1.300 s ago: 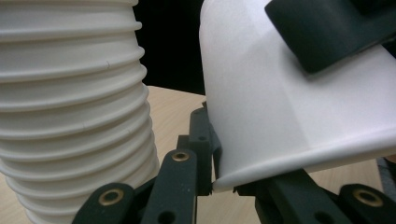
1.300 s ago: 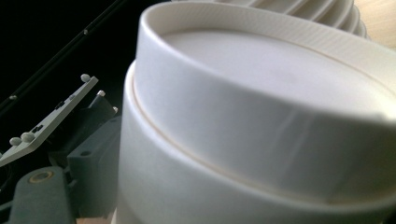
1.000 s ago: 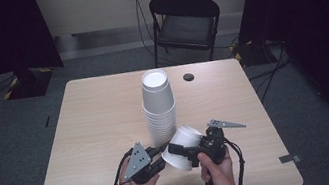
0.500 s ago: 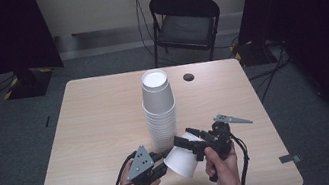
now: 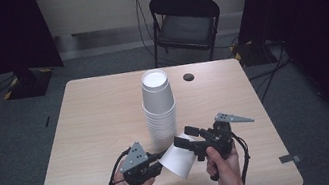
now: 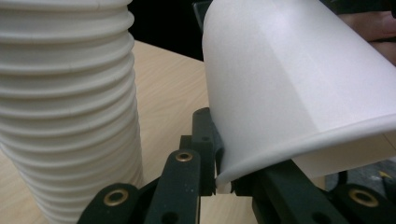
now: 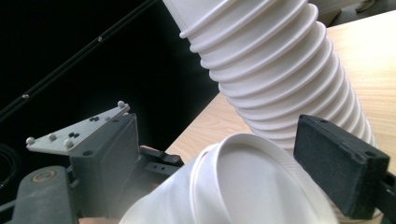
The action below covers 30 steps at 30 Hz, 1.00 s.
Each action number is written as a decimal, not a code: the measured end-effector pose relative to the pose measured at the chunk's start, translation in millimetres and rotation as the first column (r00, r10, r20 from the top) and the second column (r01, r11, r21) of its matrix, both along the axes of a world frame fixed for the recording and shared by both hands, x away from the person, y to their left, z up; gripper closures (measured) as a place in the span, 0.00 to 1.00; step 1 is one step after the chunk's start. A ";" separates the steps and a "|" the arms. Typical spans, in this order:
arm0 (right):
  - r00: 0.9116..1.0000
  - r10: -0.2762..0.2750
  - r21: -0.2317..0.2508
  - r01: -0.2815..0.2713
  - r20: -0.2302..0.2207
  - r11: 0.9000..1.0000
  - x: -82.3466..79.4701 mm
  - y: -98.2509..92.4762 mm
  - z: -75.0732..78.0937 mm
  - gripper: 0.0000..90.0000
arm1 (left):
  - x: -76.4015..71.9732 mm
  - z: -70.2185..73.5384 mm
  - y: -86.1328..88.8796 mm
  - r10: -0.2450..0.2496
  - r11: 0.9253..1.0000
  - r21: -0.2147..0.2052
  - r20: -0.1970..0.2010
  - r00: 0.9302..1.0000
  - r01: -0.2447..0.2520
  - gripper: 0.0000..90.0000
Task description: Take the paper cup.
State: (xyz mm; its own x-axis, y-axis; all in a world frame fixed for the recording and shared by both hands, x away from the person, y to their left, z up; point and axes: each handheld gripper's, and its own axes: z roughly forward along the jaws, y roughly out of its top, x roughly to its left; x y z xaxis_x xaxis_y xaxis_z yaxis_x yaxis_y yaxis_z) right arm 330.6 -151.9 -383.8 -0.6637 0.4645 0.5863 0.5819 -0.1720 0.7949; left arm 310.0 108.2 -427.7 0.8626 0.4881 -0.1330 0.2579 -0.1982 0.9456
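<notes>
Between your right claw's [image 5: 191, 137] spread pads sits the loose cup [image 5: 178, 160], its rim clamped by your left claw [image 5: 159, 160]; close squarely on the base before pulling.

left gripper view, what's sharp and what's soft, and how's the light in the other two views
Left gripper view: the stack of cups at left is slightly soft, the loose cup brightly lit with little surface detail. Right gripper view: the foreground cup and near pad are blurred, the background black. High view: the table is evenly lit, the room's sides fall into dark.
</notes>
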 end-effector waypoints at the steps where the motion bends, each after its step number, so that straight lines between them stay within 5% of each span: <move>1: 1.000 0.000 0.000 0.000 0.002 1.000 0.1 -0.5 0.4 0.16 | 0.1 0.5 1.7 0.000 1.000 0.001 -0.006 1.000 0.000 0.93; 5: 0.999 0.022 -0.014 -0.022 0.024 1.000 0.2 -1.9 2.8 0.16 | 2.6 4.5 12.3 -0.002 1.000 -0.031 -0.068 0.998 -0.001 0.93; 10: 0.998 0.043 -0.066 -0.039 0.056 0.997 -1.7 -2.8 3.7 0.16 | 6.1 5.9 22.2 -0.001 1.000 -0.013 -0.111 0.994 -0.001 0.93; 15: 0.994 0.053 -0.113 -0.042 0.097 0.993 -4.8 -7.6 4.2 0.16 | 7.3 2.2 22.7 -0.005 0.998 0.067 -0.143 0.990 0.015 0.93; 18: 0.990 0.082 -0.154 -0.063 0.119 0.986 -6.3 -11.4 4.2 0.18 | 8.4 -0.4 20.6 0.016 0.990 0.142 -0.144 0.989 0.004 0.93; 23: 0.980 0.145 -0.264 -0.104 0.140 0.959 -10.7 -12.6 2.2 0.26 | 11.3 -1.8 18.9 0.000 0.981 0.193 -0.142 0.990 0.027 0.93; 26: 0.974 0.179 -0.321 -0.127 0.138 0.939 -11.9 -10.7 0.7 0.22 | 11.3 -3.4 16.7 -0.011 0.976 0.211 -0.156 0.988 0.044 0.93; 30: 0.951 0.267 -0.387 -0.191 0.154 0.902 -12.9 -6.0 1.0 0.24 | 13.2 -4.6 14.6 -0.034 0.977 0.195 -0.227 0.973 0.079 0.92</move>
State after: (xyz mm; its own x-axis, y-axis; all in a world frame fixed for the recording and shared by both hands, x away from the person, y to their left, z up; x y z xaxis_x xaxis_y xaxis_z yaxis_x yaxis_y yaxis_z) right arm 317.7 -158.0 -382.7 -0.8617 0.4406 0.2516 0.3943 0.2693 0.8786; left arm 323.2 122.8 -432.3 0.8497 0.4758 -0.2274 0.4390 -0.3993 0.8048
